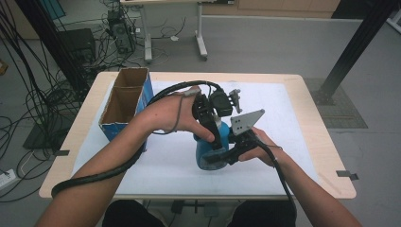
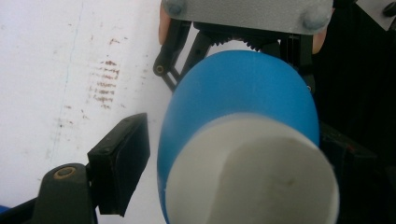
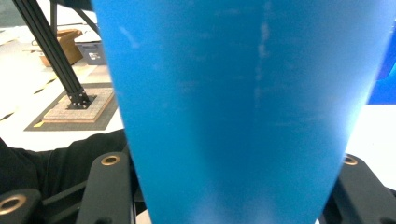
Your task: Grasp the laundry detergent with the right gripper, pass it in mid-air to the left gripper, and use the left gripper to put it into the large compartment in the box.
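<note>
Low in the middle of the high view, near the table's front edge, we hold a blue paper cup (image 1: 208,151) between our two tools. Our right gripper (image 1: 227,153) has its jaws closed on the cup's lower body; in the right gripper view the blue wall (image 3: 243,112) stands between the two black jaws and presses on both. Our left gripper (image 1: 208,124) comes at the cup from above. In the left gripper view the cup (image 2: 243,93) lies between its jaws with the white base turned toward the camera; the pad at lower left (image 2: 122,163) stands just clear of the wall, while the other jaw sits hidden at the right edge, so we read this tool as open around the cup, not yet clamping.

We judge the main risk to be crushing: thin paper squeezed from two directions could buckle or fold if the left jaws close hard. A slip is the other danger; if the right gripper lets go before the left has a firm hold, the cup would drop onto the white table mat (image 1: 142,165).

Farther back, at the left of the frame, an open cardboard box (image 1: 124,106) with two compartments stands well apart from the cup. Beyond the table, cables and desk legs clutter the floor
</note>
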Tool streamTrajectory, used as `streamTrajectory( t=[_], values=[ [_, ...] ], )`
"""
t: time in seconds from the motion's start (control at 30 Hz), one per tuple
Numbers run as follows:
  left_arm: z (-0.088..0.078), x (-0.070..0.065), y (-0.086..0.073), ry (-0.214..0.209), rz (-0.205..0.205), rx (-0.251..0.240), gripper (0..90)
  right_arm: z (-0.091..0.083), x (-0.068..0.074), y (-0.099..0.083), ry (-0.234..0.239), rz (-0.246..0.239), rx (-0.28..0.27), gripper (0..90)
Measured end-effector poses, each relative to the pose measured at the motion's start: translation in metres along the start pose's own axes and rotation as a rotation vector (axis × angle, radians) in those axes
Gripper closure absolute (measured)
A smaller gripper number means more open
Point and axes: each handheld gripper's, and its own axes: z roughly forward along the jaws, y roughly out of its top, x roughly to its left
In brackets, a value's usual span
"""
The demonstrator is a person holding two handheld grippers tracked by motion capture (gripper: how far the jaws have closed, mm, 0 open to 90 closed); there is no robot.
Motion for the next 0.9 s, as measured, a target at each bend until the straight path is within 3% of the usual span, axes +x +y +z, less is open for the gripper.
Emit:
streamTrajectory(
  t=[0.5,0.9],
  values=[
    [-0.0028,-0.0029,0.0030,-0.011,0.035,-0.001,35.8,-0.0014,0.0023,0.0015,-0.003,-0.010,-0.005,43.2],
    [-0.0043,-0.0035,0.0042,-0.016,0.048,0.000,37.2,-0.0023,0.0034,0.0023,-0.006,-0.017,-0.008,43.2]
  ],
)
